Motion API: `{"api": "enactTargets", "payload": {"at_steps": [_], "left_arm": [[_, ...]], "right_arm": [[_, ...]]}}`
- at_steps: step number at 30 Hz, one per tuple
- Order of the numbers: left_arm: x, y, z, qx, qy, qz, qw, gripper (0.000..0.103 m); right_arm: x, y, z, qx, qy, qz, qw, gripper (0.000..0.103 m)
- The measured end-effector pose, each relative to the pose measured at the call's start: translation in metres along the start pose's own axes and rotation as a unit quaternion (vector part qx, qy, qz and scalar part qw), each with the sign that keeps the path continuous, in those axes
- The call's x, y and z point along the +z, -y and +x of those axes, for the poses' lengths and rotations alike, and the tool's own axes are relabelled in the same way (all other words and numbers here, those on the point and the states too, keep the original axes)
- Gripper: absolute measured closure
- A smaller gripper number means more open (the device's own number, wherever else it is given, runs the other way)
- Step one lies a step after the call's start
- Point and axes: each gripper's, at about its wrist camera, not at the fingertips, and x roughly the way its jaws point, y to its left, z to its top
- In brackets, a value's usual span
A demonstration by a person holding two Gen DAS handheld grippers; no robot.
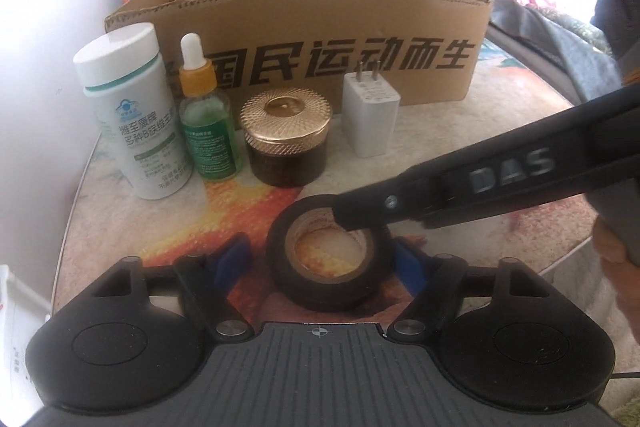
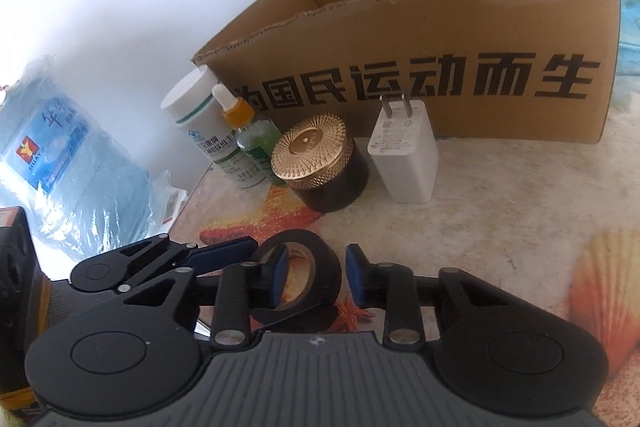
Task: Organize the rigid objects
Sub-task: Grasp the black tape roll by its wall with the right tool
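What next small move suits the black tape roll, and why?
Probably close the right hand-held gripper on the wall of the tape roll: one finger is inside its hole, the other just outside, with a small gap. The left hand-held gripper only straddles it.

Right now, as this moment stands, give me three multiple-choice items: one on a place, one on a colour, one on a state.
1. Where is the tape?
A. on a shelf
B. between the fingers of the left gripper
C. in a drawer

2. What colour is the lid of the jar?
A. gold
B. red
C. white

3. The box is:
A. taped shut
B. open on top
C. flattened

Key:
1 B, a blue pad stands on each side of the roll.
2 A, the ribbed lid shines gold over the dark jar.
3 B, its inner walls show above the torn rim.
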Motion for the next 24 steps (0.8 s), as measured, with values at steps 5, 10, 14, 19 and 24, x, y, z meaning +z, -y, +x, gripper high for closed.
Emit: {"api": "enactTargets", "payload": {"at_steps": [5,10,14,19,24], "left_arm": [[0.0,0.004,-0.001,-0.007,0.006,0.009,0.9999,0.036],[0.004,0.013,0.0,-0.014,0.005,0.015,0.9998,0.036],[0.008,0.023,0.004,-0.022,0.003,0.023,0.9995,0.036],[0.013,0.036,0.01,-0.039,0.0,0.033,0.9987,0.036],[0.018,0.054,0.015,-0.049,0.001,0.049,0.9976,0.036]], "right_arm": [[-0.002,0.003,0.002,-0.002,-0.001,0.0,1.0,0.079],[-0.002,0.009,-0.002,-0.006,0.004,0.004,1.0,0.079],[-0.002,0.018,-0.009,-0.013,0.012,0.009,1.0,0.079],[-0.004,0.033,-0.019,-0.021,0.022,0.025,0.999,0.079],[-0.008,0.046,-0.03,-0.032,0.034,0.037,0.998,0.079]]}}
